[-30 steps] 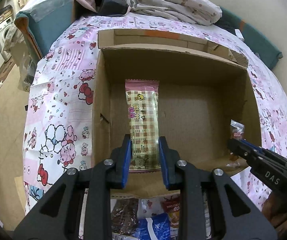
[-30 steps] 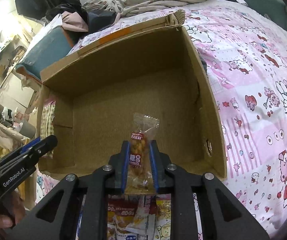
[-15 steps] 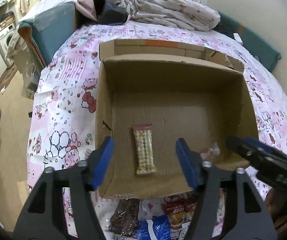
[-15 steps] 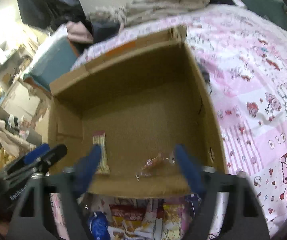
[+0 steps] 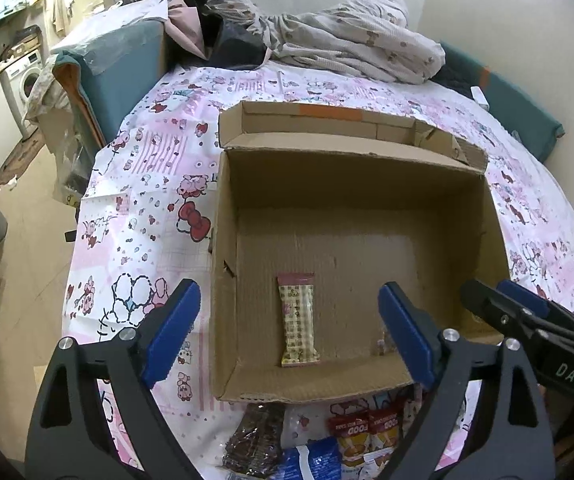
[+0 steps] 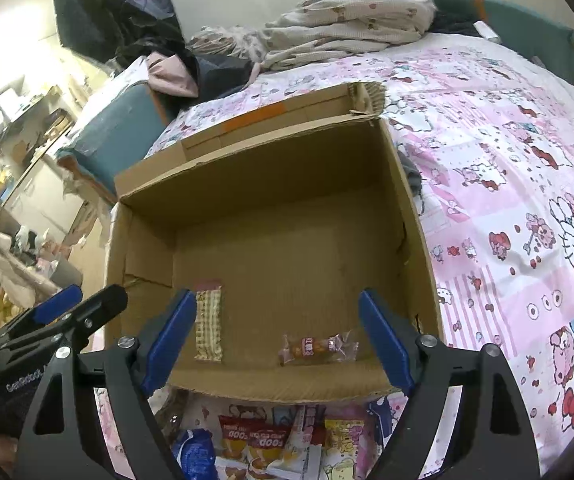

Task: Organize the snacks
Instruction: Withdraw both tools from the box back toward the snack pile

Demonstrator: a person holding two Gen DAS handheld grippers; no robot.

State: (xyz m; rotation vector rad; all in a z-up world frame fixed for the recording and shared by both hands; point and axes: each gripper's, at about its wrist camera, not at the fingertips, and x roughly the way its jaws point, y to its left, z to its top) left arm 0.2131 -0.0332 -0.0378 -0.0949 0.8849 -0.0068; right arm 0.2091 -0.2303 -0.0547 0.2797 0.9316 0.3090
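Observation:
An open cardboard box (image 5: 223, 240) sits on the pink cartoon-print cloth. On its floor near the front wall lies a pink checked snack bar (image 5: 298, 322), lengthwise. To its right lies a small clear-wrapped candy (image 6: 317, 348), which the left wrist view mostly hides. My left gripper (image 5: 287, 286) hovers over the box front with its jaws opening wide, pads clear of the bar. My right gripper (image 6: 276, 294) stands open above the candy, touching nothing. The right gripper's tip (image 5: 503, 304) shows beside the left one.
More snack packets (image 6: 271, 444) lie on the cloth just in front of the box, among them a dark bag (image 5: 255, 436) and red packets. A heap of bedding (image 5: 359, 48) lies at the far end. A teal cushion (image 5: 123, 64) stands far left, with the floor beyond.
Both grippers opened and let go. The checked bar and the clear-wrapped candy dropped from the pads onto the box floor. Both grippers tilted up slightly.

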